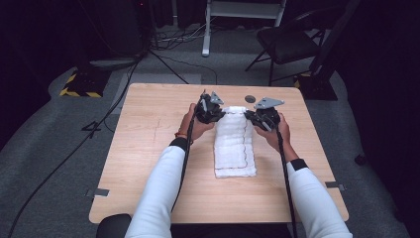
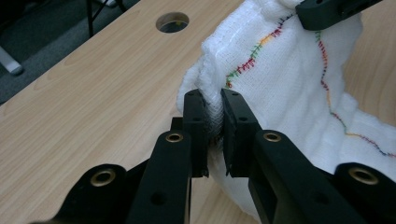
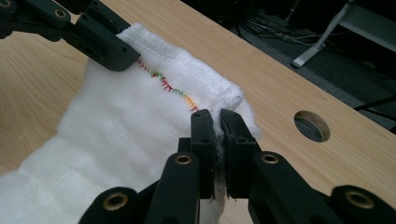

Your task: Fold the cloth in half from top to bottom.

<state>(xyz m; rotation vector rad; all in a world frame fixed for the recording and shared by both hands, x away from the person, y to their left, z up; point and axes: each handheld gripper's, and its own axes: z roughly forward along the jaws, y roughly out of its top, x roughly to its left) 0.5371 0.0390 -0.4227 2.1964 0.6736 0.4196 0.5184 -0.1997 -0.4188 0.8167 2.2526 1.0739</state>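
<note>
Two far corners of the white cloth (image 1: 235, 141) are being pinched, one by the left gripper (image 2: 214, 119), one by the right gripper (image 3: 218, 133), while its near end is lying on the table (image 1: 148, 148). Both gripper views are revealing multicoloured edge stitching, which is hard to make out from above.

A light wooden table (image 1: 148, 148) is filling the middle of the frame, standing on grey carpet. A white cloth (image 1: 235, 148) is lying right of its centre, and a round hole (image 1: 250, 99) is showing near its upper edge.
</note>
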